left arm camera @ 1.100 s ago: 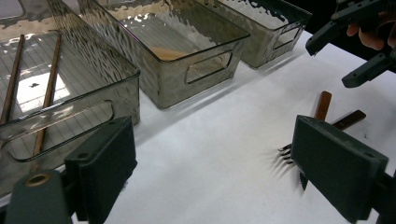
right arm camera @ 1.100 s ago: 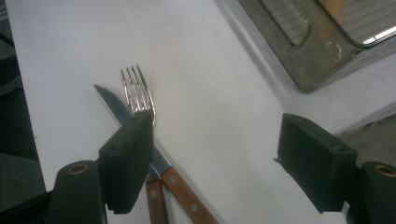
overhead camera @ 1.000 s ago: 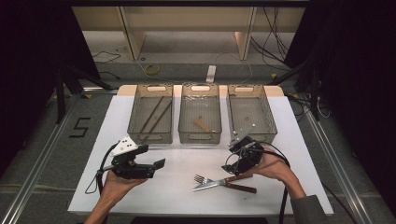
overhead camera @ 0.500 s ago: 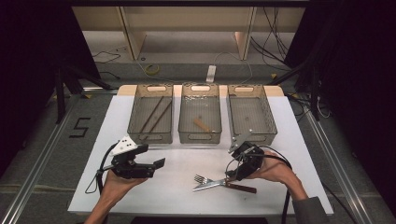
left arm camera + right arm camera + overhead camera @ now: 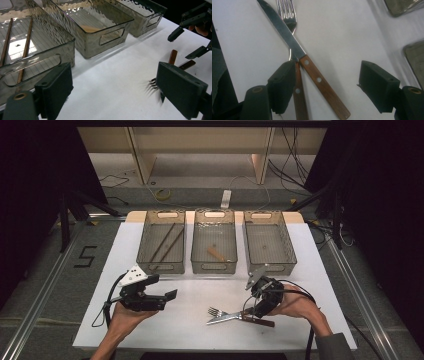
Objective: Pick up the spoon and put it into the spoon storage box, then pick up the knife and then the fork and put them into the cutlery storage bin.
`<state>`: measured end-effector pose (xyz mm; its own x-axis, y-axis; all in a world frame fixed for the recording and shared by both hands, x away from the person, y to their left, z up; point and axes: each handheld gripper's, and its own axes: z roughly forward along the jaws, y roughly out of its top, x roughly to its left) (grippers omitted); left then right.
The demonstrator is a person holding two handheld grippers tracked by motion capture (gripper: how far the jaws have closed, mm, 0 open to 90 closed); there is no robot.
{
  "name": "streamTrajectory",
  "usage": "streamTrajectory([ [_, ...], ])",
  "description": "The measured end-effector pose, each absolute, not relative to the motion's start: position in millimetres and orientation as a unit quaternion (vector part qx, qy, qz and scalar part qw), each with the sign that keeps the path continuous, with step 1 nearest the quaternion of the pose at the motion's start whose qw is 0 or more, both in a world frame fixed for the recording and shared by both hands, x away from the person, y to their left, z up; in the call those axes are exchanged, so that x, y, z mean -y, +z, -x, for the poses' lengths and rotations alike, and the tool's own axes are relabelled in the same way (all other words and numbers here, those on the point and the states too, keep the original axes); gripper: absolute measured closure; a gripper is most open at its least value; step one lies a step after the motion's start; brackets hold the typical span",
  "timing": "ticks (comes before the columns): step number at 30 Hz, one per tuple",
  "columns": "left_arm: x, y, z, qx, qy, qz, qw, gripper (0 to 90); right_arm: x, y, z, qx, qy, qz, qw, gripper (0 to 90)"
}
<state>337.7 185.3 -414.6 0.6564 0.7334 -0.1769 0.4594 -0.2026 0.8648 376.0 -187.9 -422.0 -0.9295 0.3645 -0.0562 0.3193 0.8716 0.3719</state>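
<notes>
Right claw — jaws spread wide, nothing pinched; it is held low over the wooden handles of a knife and a fork, which lie crossed on the white bench at its near edge, right of centre. In the right gripper view the serrated knife blade is seen laid over the fork, the tines pointing away; brass rivets are visible on both brown handles, one handle lying just beside the pad of one jaw and the other handle lying in the open gap. Whether a pad touches a handle cannot be told.

Left claw — jaws spread, nothing between them, held above the bench well apart from the cutlery. In the left gripper view the fork tines are partly hidden behind one pad, and the right claw is seen farther off above the handles.

Three smoked clear bins are ranged along the far side of the bench: left bin with two brown chopsticks, middle bin with one small tan piece, right bin. The rippled bin walls and cut-out handles are shown by the left gripper view alone.

Writing: a black "5" is marked on the floor left of the bench. No brand can be read.
</notes>
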Motion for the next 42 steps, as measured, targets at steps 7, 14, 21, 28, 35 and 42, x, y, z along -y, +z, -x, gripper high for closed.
streamTrajectory([
  [7,-184,-415,-337,-0.392,0.137,-0.762,0.497,13.3,188,-428,-376,-0.970,0.163,-0.166,0.063,31.4],
  [14,-184,-414,-336,-0.389,0.139,-0.764,0.496,13.3,187,-433,-374,-0.973,0.144,-0.169,0.059,32.8],
  [21,-184,-415,-337,-0.391,0.138,-0.763,0.496,13.3,186,-435,-376,-0.977,0.132,-0.159,0.056,38.5],
  [28,-183,-414,-335,-0.387,0.140,-0.767,0.493,13.3,185,-439,-375,-0.982,0.109,-0.142,0.056,45.7],
  [35,-183,-415,-335,-0.387,0.141,-0.767,0.492,13.3,182,-442,-375,-0.985,0.103,-0.129,0.052,50.9],
  [42,-183,-415,-335,-0.386,0.142,-0.769,0.490,13.3,178,-449,-375,-0.988,0.089,-0.114,0.053,55.3],
])
